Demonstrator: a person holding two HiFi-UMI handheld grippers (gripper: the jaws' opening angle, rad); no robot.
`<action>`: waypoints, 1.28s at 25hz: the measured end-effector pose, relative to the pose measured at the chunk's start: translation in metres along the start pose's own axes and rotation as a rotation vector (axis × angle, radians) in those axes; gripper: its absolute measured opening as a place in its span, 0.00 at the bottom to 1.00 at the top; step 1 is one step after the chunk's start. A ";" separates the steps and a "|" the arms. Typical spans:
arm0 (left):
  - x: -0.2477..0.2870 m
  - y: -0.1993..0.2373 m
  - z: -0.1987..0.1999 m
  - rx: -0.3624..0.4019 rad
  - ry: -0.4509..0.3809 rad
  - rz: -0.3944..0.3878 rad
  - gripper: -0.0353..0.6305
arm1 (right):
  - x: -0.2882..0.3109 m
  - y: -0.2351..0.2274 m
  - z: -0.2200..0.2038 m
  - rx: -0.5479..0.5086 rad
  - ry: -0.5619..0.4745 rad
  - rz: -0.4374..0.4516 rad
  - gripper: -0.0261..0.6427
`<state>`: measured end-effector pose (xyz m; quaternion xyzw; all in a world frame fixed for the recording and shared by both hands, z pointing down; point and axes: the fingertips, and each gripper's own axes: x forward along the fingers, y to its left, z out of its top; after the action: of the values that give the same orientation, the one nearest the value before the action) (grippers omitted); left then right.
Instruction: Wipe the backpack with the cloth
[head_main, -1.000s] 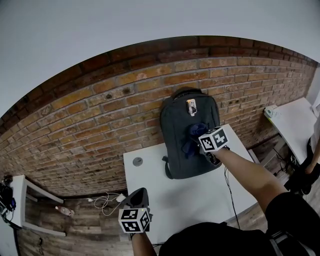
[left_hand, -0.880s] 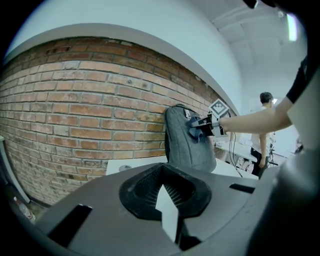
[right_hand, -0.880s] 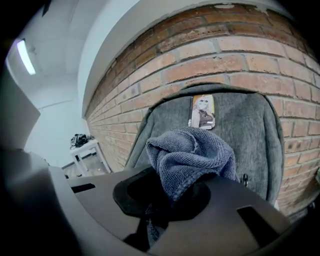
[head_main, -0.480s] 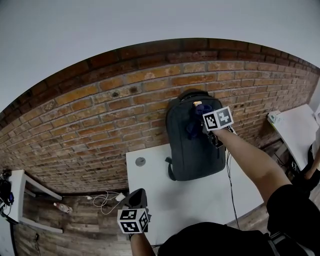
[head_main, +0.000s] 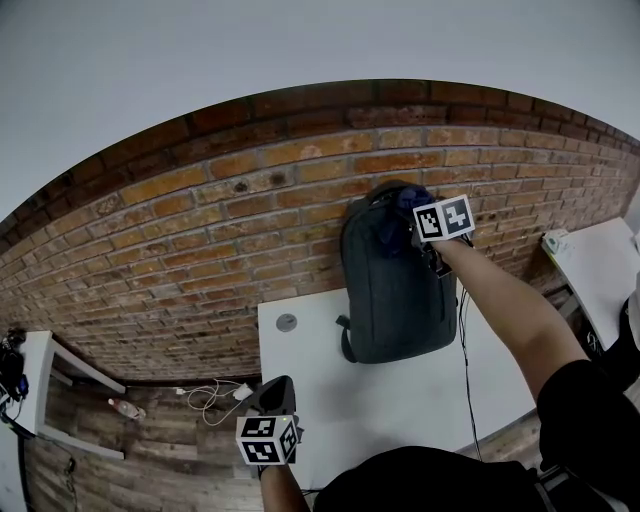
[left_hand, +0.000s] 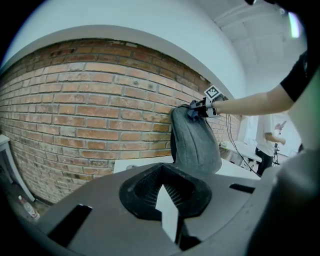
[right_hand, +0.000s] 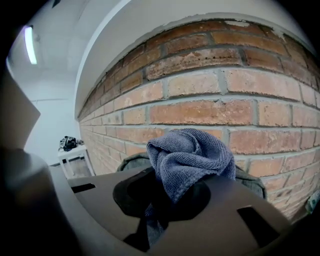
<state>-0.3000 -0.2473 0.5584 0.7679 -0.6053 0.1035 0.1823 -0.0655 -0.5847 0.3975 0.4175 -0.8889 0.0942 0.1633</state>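
A dark grey backpack (head_main: 395, 275) stands upright on the white table (head_main: 400, 400), leaning against the brick wall. My right gripper (head_main: 418, 222) is at the backpack's top, shut on a bunched blue cloth (right_hand: 187, 157) that presses on the top edge. In the left gripper view the backpack (left_hand: 194, 140) and the cloth (left_hand: 194, 113) show at a distance. My left gripper (head_main: 272, 395) hangs low at the table's near left corner, well away from the backpack, its jaws shut with nothing between them (left_hand: 167, 220).
A small round grommet (head_main: 286, 322) sits in the table's far left corner. A second white table (head_main: 598, 265) stands at right, with a person beside it (left_hand: 270, 145). A low white shelf (head_main: 45, 400) and cables (head_main: 205, 400) lie on the wooden floor at left.
My right gripper has carried the cloth up the backpack's front, from its middle to its top edge. The left gripper has stayed where it was.
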 end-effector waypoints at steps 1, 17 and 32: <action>-0.001 0.001 0.000 -0.001 -0.001 0.003 0.04 | 0.001 0.001 0.001 0.003 -0.001 0.005 0.09; -0.014 0.010 -0.004 -0.018 -0.006 0.055 0.04 | 0.035 0.062 -0.008 -0.141 0.052 0.113 0.09; -0.013 0.002 -0.001 0.002 -0.015 0.043 0.04 | 0.020 0.092 -0.090 -0.226 0.207 0.190 0.09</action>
<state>-0.3053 -0.2352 0.5549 0.7556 -0.6229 0.1025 0.1746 -0.1296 -0.5133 0.4853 0.2986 -0.9077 0.0514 0.2901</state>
